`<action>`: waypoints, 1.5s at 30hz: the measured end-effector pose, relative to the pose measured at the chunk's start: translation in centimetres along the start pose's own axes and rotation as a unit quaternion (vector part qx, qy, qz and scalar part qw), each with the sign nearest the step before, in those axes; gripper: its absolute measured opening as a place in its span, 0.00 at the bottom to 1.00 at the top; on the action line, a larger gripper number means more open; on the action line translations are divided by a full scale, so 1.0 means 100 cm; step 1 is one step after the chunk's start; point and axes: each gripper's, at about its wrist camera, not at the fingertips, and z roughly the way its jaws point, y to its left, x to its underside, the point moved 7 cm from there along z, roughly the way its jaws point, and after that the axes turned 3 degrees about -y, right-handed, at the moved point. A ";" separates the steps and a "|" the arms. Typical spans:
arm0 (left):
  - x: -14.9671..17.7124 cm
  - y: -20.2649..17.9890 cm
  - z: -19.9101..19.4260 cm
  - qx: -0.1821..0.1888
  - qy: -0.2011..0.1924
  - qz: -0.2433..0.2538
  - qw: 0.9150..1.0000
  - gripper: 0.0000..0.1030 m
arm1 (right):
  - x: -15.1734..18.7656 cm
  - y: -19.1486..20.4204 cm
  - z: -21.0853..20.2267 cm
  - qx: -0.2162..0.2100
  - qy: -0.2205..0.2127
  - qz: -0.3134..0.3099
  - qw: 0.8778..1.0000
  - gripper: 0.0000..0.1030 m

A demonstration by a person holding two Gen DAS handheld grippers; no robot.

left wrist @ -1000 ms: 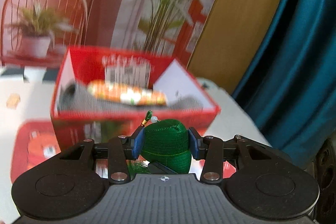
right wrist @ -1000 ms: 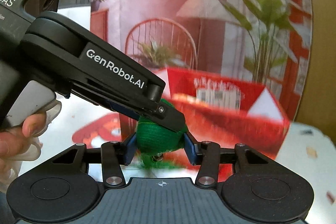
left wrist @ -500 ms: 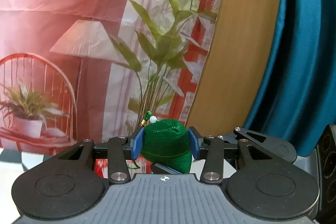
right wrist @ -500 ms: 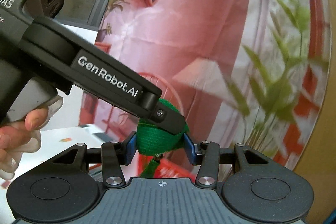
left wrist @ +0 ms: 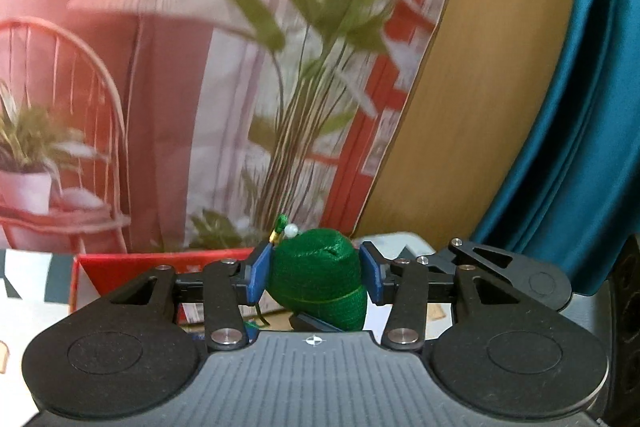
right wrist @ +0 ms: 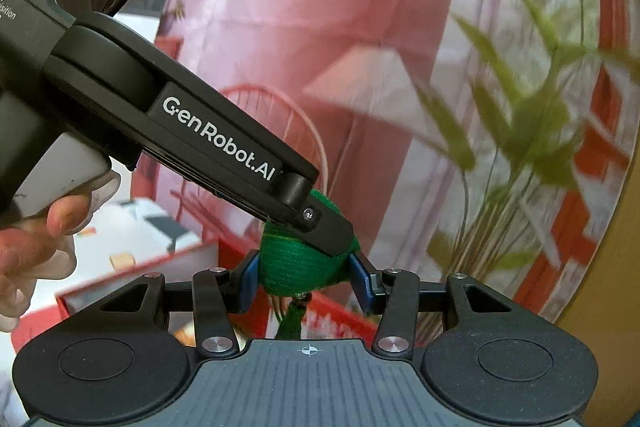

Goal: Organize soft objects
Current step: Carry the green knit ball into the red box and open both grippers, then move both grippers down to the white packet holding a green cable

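The printed backdrop (left wrist: pixel 168 75) fills both views, blurred: a lamp, a wire chair and a leafy plant. Below it the red box (left wrist: pixel 120 267) is cut off by the gripper bodies; the white print on it cannot be read. In the right wrist view the left gripper (right wrist: pixel 320 227) reaches in from upper left, marked "GenRobot.AI"; a second label at the frame edge is cut off. A person's hand (right wrist: pixel 36 247) holds its grip. Both grippers pinch one green knitted pouch (left wrist: pixel 316 283). The left gripper's blue jaws press its sides. The right gripper (right wrist: pixel 304 279) clamps it likewise; a green tassel (right wrist: pixel 292 319) hangs beneath.
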 end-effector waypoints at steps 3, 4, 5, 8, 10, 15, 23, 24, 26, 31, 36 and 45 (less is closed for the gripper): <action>0.007 0.009 0.014 -0.006 0.014 0.004 1.000 0.49 | 0.019 -0.001 0.013 -0.004 0.028 0.000 1.000 0.42; 0.008 0.012 0.017 -0.008 0.017 0.003 1.000 0.51 | 0.023 0.000 0.017 -0.003 0.036 -0.003 0.999 0.42; 0.010 0.016 0.019 -0.012 0.019 0.001 1.000 0.52 | 0.028 0.000 0.021 -0.001 0.046 -0.006 0.999 0.42; 0.012 0.027 0.021 -0.026 0.022 -0.002 0.999 0.53 | 0.040 -0.005 0.036 0.015 0.083 -0.006 0.996 0.42; 0.014 0.034 0.020 -0.034 0.025 -0.002 0.999 0.54 | 0.046 -0.011 0.046 0.035 0.104 -0.005 0.994 0.43; 0.016 0.049 0.012 -0.057 0.024 -0.004 0.998 0.54 | 0.050 -0.028 0.055 0.079 0.122 0.029 0.989 0.54; 0.026 0.055 -0.026 -0.083 0.010 0.014 0.996 0.54 | 0.053 -0.021 0.025 0.082 0.115 0.041 0.989 0.57; 0.029 0.055 -0.033 -0.087 0.008 0.020 0.996 0.54 | 0.052 -0.018 0.020 0.080 0.113 0.043 0.989 0.57; 0.036 0.054 -0.047 -0.092 0.005 0.025 0.995 0.54 | 0.052 -0.011 0.009 0.075 0.105 0.051 0.990 0.57; 0.055 0.051 -0.081 -0.101 -0.002 0.032 0.994 0.54 | 0.053 0.006 -0.023 0.071 0.077 0.079 0.991 0.57; 0.080 0.043 -0.113 -0.108 -0.011 0.045 0.993 0.54 | 0.056 0.029 -0.054 0.069 0.050 0.099 0.991 0.57; 0.137 0.038 -0.151 -0.118 -0.002 0.043 0.992 0.54 | 0.070 0.069 -0.104 0.062 0.010 0.130 0.989 0.57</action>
